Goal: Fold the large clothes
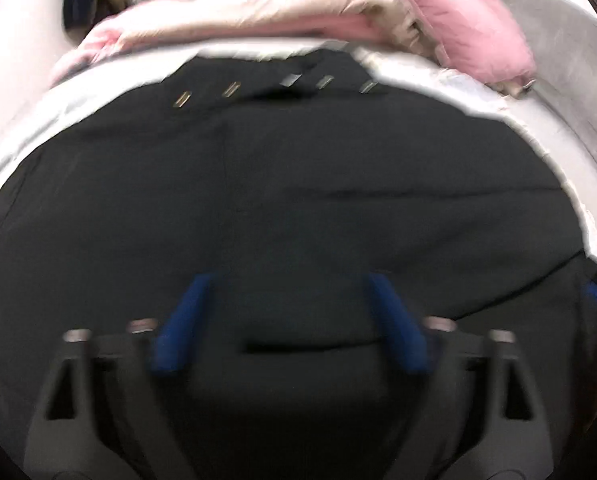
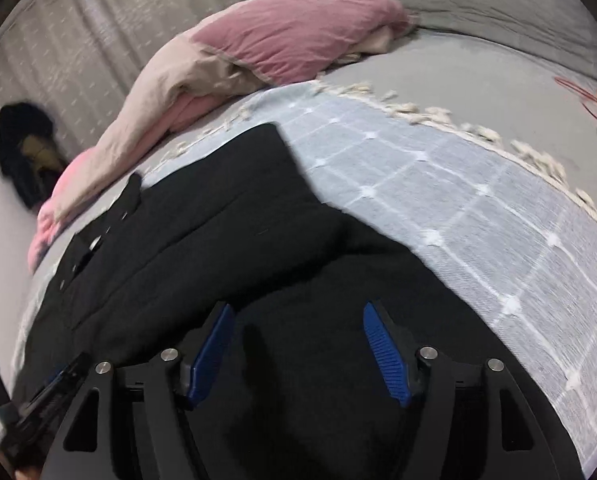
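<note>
open jaws, black garment point(image 1: 298, 184) spread just beyond

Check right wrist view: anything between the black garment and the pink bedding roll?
Mostly the pale blue checked throw with its fringed edge, then a strip of grey bedcover. Nothing else sits between the black garment and the pink bedding roll.

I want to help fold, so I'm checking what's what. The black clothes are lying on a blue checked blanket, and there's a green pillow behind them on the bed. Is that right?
Not quite: the pillow is pink, not green. The right wrist view shows it clearly, lying behind the black clothes on the bed. The rest holds: the black clothes do lie on the blue checked blanket.
</note>
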A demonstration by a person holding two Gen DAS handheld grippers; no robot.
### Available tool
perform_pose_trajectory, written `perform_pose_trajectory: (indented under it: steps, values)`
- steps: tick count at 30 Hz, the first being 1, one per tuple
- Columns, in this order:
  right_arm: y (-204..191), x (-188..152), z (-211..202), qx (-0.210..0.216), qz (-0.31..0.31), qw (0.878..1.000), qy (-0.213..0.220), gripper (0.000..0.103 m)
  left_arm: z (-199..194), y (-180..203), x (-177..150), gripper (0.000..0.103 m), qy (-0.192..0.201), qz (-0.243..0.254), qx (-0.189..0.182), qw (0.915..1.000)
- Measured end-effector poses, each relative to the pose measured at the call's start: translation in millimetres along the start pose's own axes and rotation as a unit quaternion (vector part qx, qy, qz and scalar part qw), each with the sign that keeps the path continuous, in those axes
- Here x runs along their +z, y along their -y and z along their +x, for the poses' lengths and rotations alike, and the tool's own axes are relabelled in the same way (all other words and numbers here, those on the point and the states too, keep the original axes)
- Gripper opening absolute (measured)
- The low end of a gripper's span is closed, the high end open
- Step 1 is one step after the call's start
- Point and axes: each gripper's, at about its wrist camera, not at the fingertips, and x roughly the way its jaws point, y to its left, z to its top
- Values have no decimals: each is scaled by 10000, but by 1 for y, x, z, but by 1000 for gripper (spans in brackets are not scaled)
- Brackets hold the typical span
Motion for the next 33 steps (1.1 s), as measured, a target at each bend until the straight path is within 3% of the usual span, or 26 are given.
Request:
perform_pose_trajectory:
  steps: [1, 7, 13, 19, 24, 33]
  values:
    - [-2, -1, 0, -11, -103, 9999, -33, 69, -2, -9, 1, 92, -76, -158, -108, 9998]
    - [-9, -3, -12, 50, -276, 9996, -72, 69, -41, -51, -10, 92, -320, -596, 20, 9977]
    - [-16, -6, -31, 212, -316, 9993, 17, 72, -80, -129, -36, 92, -274, -1435, 609, 9874]
    - [-34, -14, -33, 407, -572, 9975, -126, 73, -114, -205, -56, 92, -98, -2379, 1454, 9603]
    - [-44, -16, -34, 498, -590, 9969, -162, 73, -142, -251, -68, 92, 386, -2915, 2122, 9319]
    - [-53, -18, -36, 500, -758, 9958, -134, 73, -130, -328, -87, 90, 283, -3776, 2834, 8811]
